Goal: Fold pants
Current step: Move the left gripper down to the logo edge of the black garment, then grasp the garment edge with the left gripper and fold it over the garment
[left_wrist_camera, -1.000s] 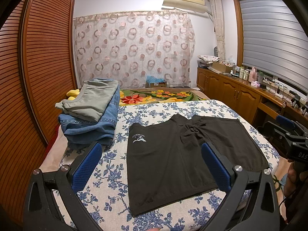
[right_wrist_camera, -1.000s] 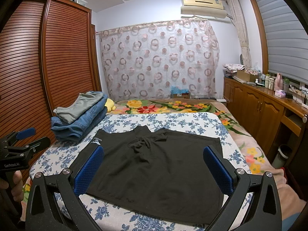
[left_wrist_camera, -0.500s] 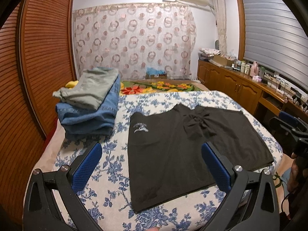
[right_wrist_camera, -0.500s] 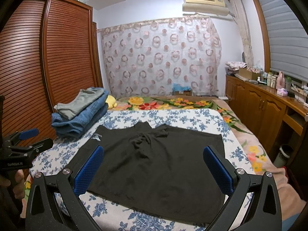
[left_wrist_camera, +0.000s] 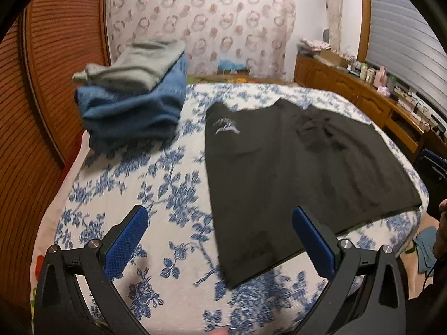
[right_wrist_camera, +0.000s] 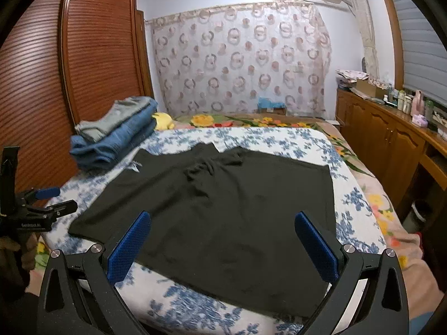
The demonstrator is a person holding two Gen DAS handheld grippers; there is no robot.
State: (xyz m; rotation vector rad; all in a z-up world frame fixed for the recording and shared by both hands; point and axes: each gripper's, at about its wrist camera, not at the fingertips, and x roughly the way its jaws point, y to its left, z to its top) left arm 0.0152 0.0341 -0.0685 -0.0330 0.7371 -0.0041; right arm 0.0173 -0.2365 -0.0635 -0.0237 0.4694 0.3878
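Blue-flowered bed cover (left_wrist_camera: 145, 195) is holding the flat black cloth pants (right_wrist_camera: 223, 209). Left gripper (left_wrist_camera: 220, 240) and right gripper (right_wrist_camera: 223, 245) are hovering wide open, holding nothing. Each should be pinching one near corner, then lifting together evenly.

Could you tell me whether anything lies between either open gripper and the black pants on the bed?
Nothing visible does. The black pants lie flat and uncovered ahead of the right gripper and left gripper; the folded stack sits off to the left.
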